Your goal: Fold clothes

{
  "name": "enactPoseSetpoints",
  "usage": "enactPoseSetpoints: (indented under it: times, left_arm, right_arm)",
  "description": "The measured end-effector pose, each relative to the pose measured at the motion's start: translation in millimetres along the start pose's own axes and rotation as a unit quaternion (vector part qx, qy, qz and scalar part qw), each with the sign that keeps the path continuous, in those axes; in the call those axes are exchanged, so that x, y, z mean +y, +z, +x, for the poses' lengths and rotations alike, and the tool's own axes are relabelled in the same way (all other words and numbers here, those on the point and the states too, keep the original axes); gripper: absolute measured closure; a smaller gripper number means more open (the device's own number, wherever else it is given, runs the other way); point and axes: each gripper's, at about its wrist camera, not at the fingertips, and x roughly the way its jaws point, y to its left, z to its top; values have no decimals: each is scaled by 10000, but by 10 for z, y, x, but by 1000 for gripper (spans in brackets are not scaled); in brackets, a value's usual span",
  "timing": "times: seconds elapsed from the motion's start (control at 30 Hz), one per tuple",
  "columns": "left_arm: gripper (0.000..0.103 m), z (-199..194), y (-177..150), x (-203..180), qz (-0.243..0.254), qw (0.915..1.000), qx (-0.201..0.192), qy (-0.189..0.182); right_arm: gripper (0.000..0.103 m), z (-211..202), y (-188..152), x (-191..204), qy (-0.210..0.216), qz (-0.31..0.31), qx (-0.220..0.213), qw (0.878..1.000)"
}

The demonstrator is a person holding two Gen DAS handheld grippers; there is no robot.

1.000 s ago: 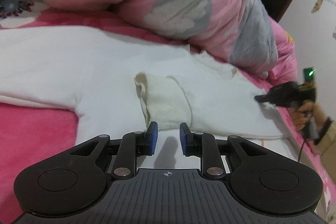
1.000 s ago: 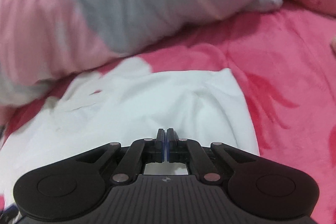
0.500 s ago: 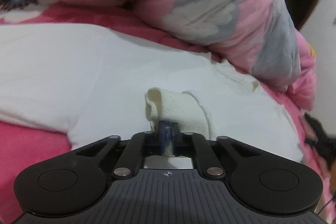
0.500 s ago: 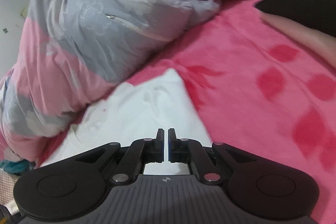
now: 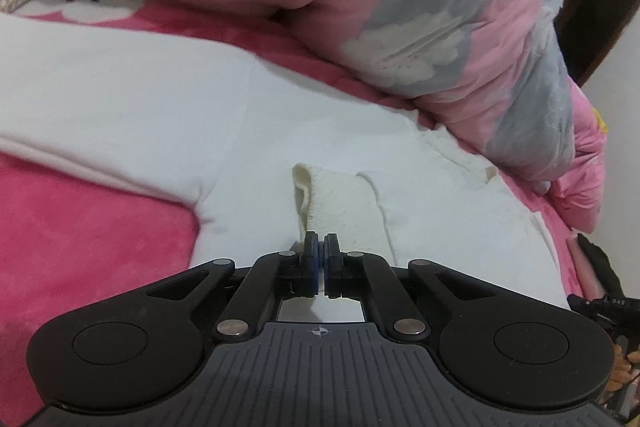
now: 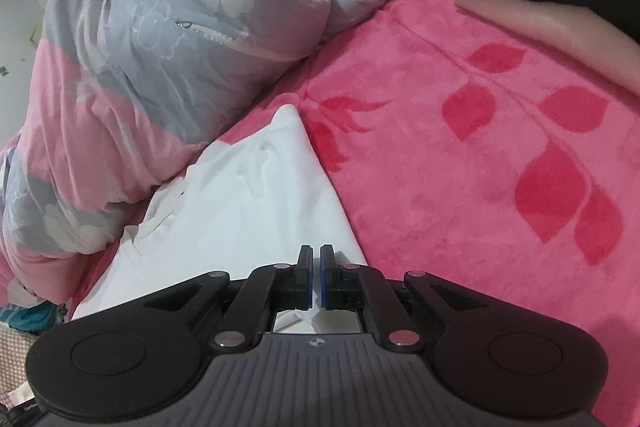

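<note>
Left wrist view: white garment [image 5: 168, 107] spread across the frame's middle on a pink blanket [image 5: 80, 239], sleeve running out to the left edge, hem dropping to lower right. Pink-and-grey quilt [image 5: 420, 27] heaped along the top and right, pressing against the garment's far edge. Open blanket only at lower left. Cream ribbed cuff [image 5: 340, 203] lying folded over the body at frame centre. Left gripper [image 5: 320, 247] low at bottom centre, level with the cloth, jaws drawn almost together on the cuff's near end, cloth pinched between the blue pads. At the lower right edge, part of the other tool and some fingers, too cropped to read.

Right wrist view: garment [image 6: 248, 203] tapering to a corner at frame centre, its right edge running straight down to the right gripper [image 6: 316, 269]. Quilt [image 6: 132, 79] crowding the left side; wide free blanket [image 6: 500, 167] with red leaf print at right. Bare limb and black fabric at upper right. Right gripper low at bottom centre, jaws nearly closed, a thin gap between; white cloth showing behind them, so gripping the garment's edge.
</note>
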Motion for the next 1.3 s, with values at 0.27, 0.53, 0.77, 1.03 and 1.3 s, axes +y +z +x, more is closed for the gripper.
enactPoseSetpoints:
  times: [0.27, 0.53, 0.77, 1.03, 1.3]
  left_arm:
    - [98, -285, -16, -1, 226, 9967, -737, 265]
    - [97, 191, 19, -570, 1431, 9894, -249, 24]
    - [96, 354, -35, -251, 823, 9963, -198, 169]
    - [96, 365, -48, -229, 772, 9966, -274, 82]
    - [96, 360, -33, -151, 508, 9983, -270, -105]
  right_arm:
    - [101, -10, 103, 210, -69, -567, -227, 9981]
    - [101, 514, 218, 565, -40, -1496, 245, 9884]
    - [102, 1323, 711, 584, 39, -1098, 511, 9926]
    - [100, 1050, 1006, 326, 932, 37, 245, 9953]
    - [101, 1301, 898, 163, 419, 486, 456, 9969]
